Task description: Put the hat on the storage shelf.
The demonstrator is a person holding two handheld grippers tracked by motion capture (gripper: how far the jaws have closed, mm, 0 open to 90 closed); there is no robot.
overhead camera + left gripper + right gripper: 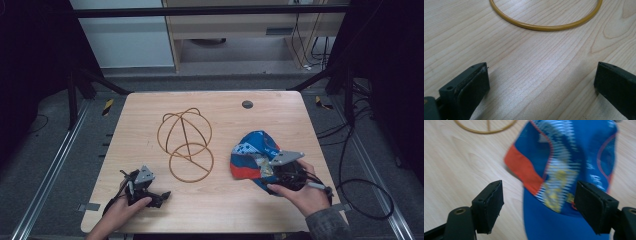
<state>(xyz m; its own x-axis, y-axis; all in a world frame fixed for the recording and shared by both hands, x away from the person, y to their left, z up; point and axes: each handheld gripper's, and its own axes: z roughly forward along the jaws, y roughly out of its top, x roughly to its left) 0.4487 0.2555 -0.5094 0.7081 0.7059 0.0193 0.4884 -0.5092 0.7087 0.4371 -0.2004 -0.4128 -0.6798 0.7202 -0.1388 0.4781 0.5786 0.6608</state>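
A blue cap with a red panel and printed pattern lies on the wooden table at the right. My right gripper hovers over the cap's near edge, open, its jaws straddling the blue and red cloth. A wire hat stand of golden hoops stands mid-table, its base ring ahead of my left gripper. That left gripper rests low near the table's front left, open, with bare wood between its jaws.
A small dark round grommet sits near the table's far edge. Cables trail on the floor to the right. Metal frame rails run along both sides of the table.
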